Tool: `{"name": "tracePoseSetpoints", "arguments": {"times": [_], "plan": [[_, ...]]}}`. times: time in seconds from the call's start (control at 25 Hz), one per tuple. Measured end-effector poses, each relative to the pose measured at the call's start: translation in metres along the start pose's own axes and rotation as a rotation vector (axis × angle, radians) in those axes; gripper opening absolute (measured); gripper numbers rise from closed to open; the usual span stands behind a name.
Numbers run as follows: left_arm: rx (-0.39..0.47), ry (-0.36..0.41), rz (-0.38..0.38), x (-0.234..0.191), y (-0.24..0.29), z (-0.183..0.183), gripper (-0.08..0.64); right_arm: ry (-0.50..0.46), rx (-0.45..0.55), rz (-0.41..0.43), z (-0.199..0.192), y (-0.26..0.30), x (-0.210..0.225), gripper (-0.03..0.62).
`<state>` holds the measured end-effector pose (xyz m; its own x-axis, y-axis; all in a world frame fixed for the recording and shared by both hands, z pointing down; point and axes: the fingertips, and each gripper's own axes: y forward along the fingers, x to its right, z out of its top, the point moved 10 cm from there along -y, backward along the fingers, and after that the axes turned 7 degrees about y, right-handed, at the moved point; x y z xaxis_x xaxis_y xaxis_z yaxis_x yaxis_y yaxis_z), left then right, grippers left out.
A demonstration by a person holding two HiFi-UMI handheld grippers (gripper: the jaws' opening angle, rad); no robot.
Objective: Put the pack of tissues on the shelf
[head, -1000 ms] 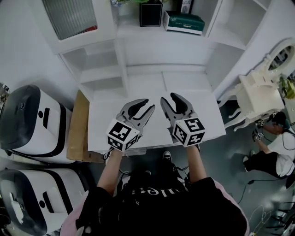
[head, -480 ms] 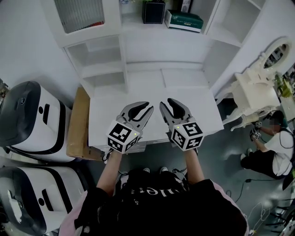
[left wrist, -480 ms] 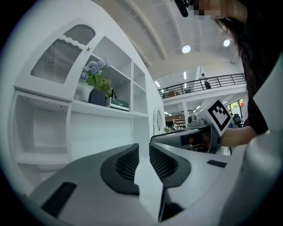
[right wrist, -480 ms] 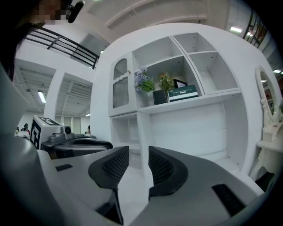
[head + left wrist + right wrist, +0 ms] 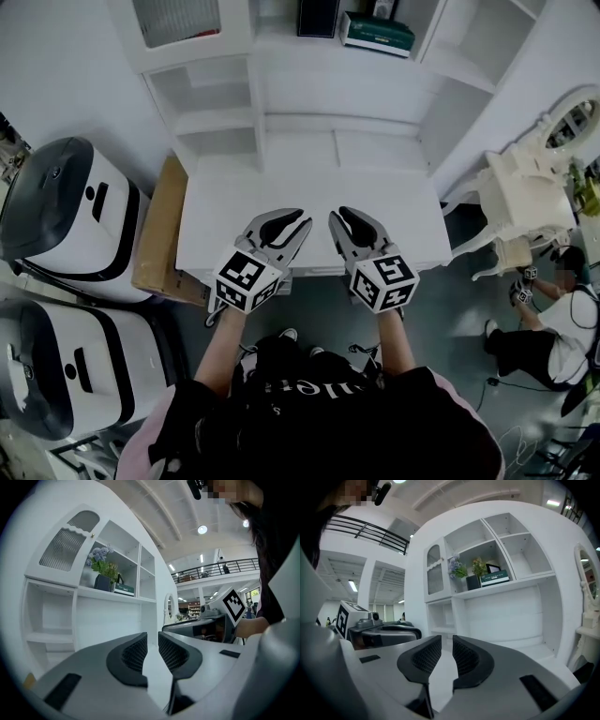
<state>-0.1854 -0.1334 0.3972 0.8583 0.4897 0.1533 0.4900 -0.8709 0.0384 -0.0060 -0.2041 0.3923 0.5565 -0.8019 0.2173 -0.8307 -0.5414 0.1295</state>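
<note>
a white shelf unit [image 5: 281,94] fills the 12 o'clock half of the head view, with its white desk top [image 5: 309,187] at centre. two white and black machines stand at 9 o'clock [image 5: 66,220] and 8 o'clock [image 5: 66,370]. a white ornate dressing table [image 5: 525,202] is at 3 o'clock and a cardboard box [image 5: 159,225] leans just beside the desk's 9 o'clock edge. the left gripper [image 5: 298,221] hangs over the desk's near edge, its jaws closed together on nothing. the right gripper [image 5: 340,217], at its 3 o'clock side, is closing, with nothing between the jaws. the green pack of tissues [image 5: 378,33] lies flat on the upper shelf at 12 o'clock, just beside a black planter [image 5: 319,17] at its 9 o'clock, well apart from both grippers.
</note>
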Motion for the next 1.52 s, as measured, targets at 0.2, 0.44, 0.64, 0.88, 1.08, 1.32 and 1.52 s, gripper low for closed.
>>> {"name": "tracePoseSetpoints", "arguments": {"times": [0.2, 0.44, 0.64, 0.88, 1.08, 1.32, 1.52], "plan": [[-0.029, -0.026, 0.04, 0.043, -0.009, 0.001, 0.082, 0.008, -0.024, 0.036, -0.009, -0.038, 0.004, 0.087], [-0.045, -0.059, 0.084, 0.088, -0.02, -0.004, 0.082, 0.007, -0.044, 0.066, -0.023, -0.08, 0.006, 0.081], [-0.054, -0.08, 0.11, 0.118, -0.026, -0.009, 0.082, 0.006, -0.052, 0.073, -0.034, -0.11, 0.01, 0.075], [-0.06, -0.091, 0.134, 0.147, -0.029, -0.009, 0.082, -0.009, -0.059, 0.081, -0.037, -0.137, 0.014, 0.071], [-0.063, -0.082, 0.144, 0.16, -0.035, -0.009, 0.082, -0.027, -0.048, 0.077, -0.038, -0.149, 0.017, 0.067], [-0.071, -0.073, 0.149, 0.169, -0.042, -0.01, 0.081, -0.032, -0.045, 0.075, -0.044, -0.159, 0.015, 0.064], [-0.073, -0.069, 0.148, 0.176, -0.042, -0.009, 0.082, -0.03, -0.047, 0.08, -0.047, -0.165, 0.014, 0.064]]}}
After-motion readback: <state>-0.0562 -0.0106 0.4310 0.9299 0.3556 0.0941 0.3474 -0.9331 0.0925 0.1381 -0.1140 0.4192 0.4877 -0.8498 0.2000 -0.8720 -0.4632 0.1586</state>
